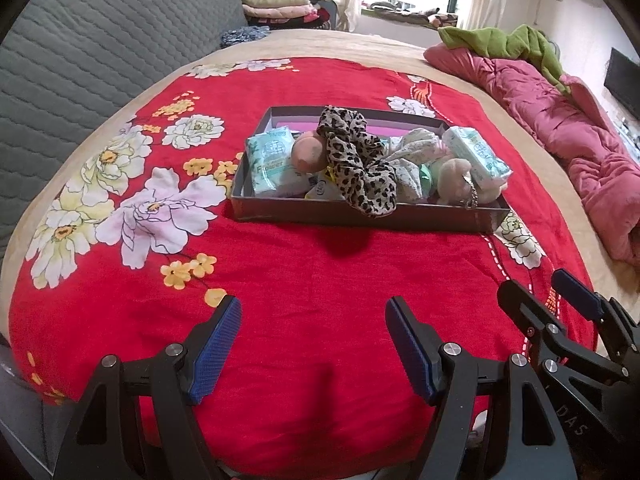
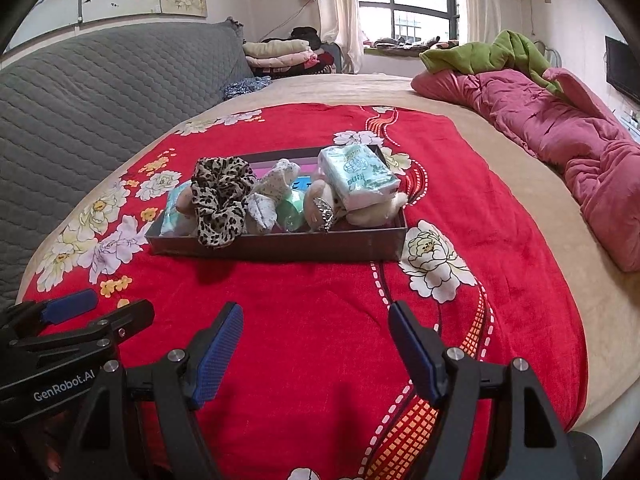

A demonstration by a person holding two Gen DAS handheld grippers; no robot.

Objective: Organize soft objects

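Both grippers are low in frame over a red floral blanket (image 1: pixel 304 280); neither touches anything.

Left gripper (image 1: pixel 314 312): jaws spread wide, blue pads facing each other, only red blanket in the gap. Nothing held.

Right gripper (image 2: pixel 316 318): jaws likewise spread wide, nothing between the pads. In the left wrist view it shows at the lower right edge of the frame; in the right wrist view the left gripper shows at the lower left edge.

Task items: all gathered in a shallow dark tray (image 1: pixel 360 214) resting on the blanket, centre of frame in the left wrist view, centre-left in the right wrist view, well apart from both grippers.

Tray contents, left wrist view, left to right:
- pale green tissue pack (image 1: pixel 270 160) at the left end
- peach round plush piece (image 1: pixel 308 152) beside it
- leopard-print scrunchie (image 1: pixel 356 164), piled high, its lower loop draped over the tray's near wall
- white speckled fabric piece (image 1: pixel 412 156), right of the scrunchie
- beige plush toy (image 1: pixel 454 178) with a metal chain on it, near the right end
- second tissue pack (image 1: pixel 478 152), tilted, lying on top of the plush at the right end

Surroundings: grey quilted cover (image 1: pixel 100 40) in the upper left, pink quilt (image 1: pixel 560 120) along the right edge with a green cloth (image 1: pixel 500 42) on its far end, folded clothes (image 1: pixel 276 4) at top centre by the window.
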